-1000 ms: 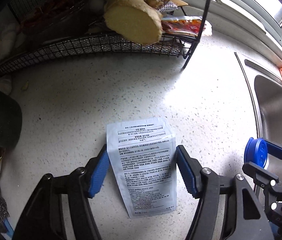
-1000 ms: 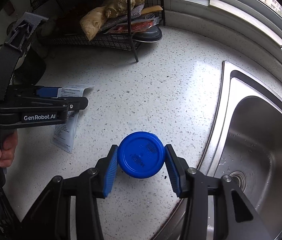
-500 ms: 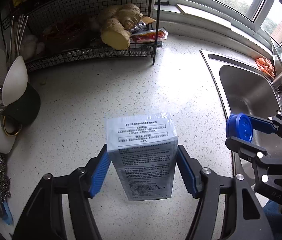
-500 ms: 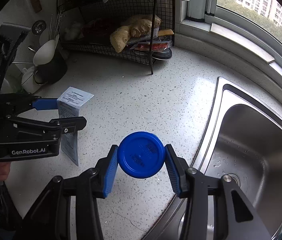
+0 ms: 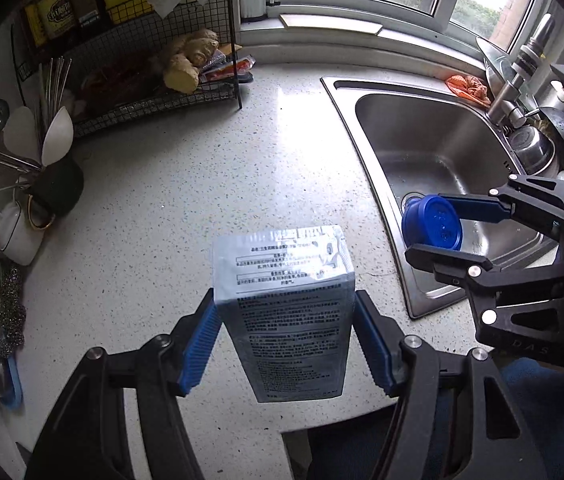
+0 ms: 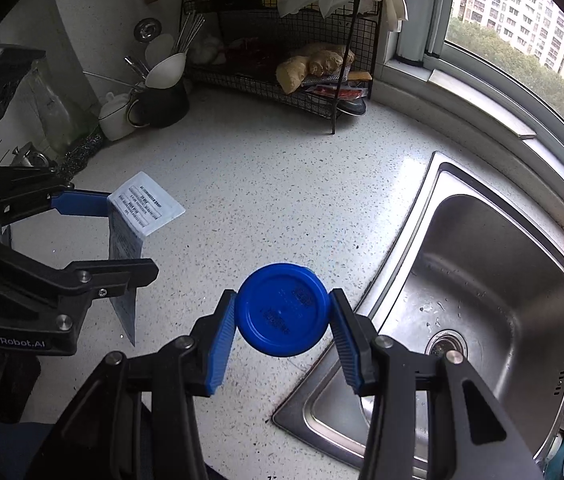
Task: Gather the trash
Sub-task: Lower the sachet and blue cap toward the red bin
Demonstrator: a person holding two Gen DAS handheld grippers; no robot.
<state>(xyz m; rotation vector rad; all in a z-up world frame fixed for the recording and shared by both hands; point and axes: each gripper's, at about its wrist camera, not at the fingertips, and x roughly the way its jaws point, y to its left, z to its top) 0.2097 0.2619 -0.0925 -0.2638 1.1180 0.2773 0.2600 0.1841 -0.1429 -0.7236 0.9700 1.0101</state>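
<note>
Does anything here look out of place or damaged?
Only a small thing: an orange rag lies crumpled on the sink rim by the tap. No spill or damage shows on the counter.

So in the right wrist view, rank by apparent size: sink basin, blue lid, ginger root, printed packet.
1. Sink basin
2. Blue lid, though it is nearest the camera, so it looks inflated
3. Printed packet
4. Ginger root, far back on the wire rack

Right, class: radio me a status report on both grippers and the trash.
Left gripper shut on printed packet. Right gripper shut on blue cap. Both off the counter. Nothing in the way.
</note>
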